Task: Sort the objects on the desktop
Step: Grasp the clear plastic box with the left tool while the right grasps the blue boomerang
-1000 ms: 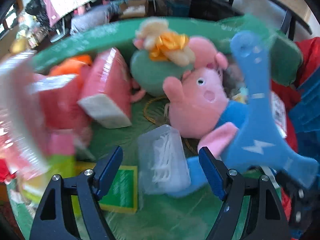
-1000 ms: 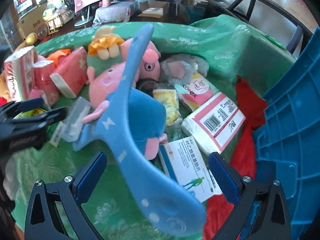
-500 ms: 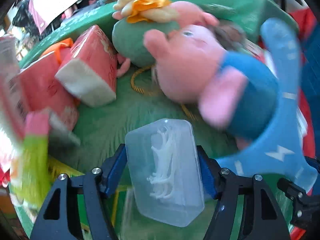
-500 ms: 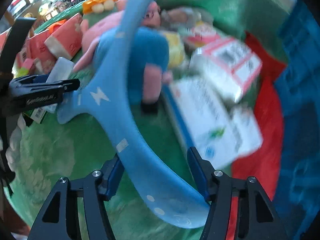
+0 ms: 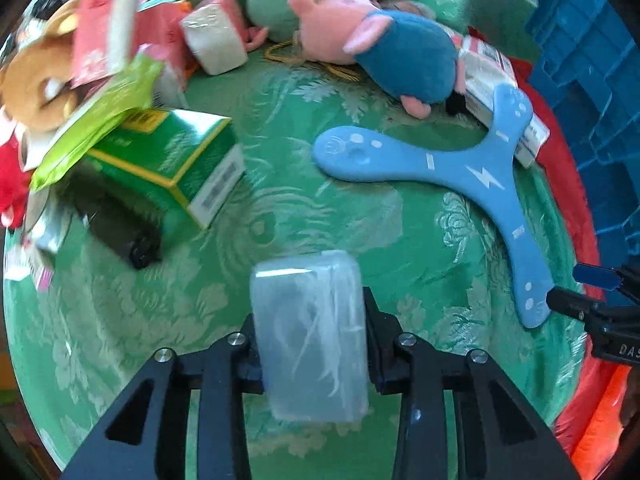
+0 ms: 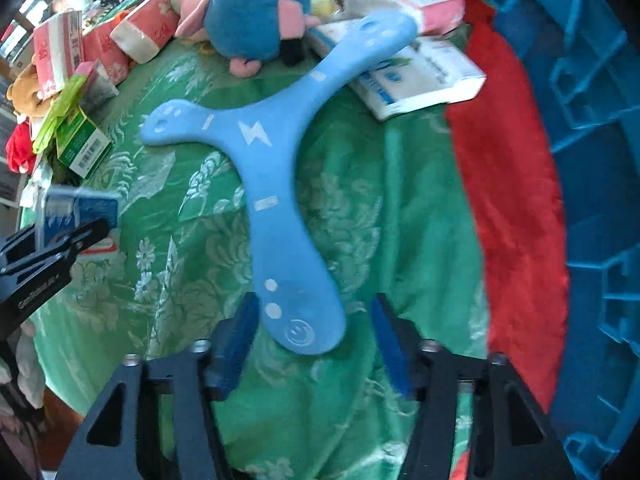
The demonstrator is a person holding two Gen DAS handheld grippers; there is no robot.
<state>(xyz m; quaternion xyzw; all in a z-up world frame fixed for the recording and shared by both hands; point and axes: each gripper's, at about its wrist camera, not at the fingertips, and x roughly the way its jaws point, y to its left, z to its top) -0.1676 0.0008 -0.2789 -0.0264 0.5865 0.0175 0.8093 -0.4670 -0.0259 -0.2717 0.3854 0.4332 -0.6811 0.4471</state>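
Left claw [image 5: 310, 344] clamps the clear box [image 5: 310, 340]; boomerang [image 6: 276, 200] end lies between the parted right claw [image 6: 312, 344].

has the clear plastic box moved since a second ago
Yes. The clear plastic box has left the green cloth beside the pig plush and now sits clamped in the left gripper, nearer the camera.

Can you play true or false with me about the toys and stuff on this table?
1. The left gripper holds a clear plastic box. True.
2. The boomerang is red. False: it is blue, with a white lightning bolt.
3. The tablecloth is green. True.
4. The plush pig wears a yellow top. False: its top is blue.
5. The boomerang lies on top of the plush pig. False: it is beside the pig, one arm resting on the flat boxes.
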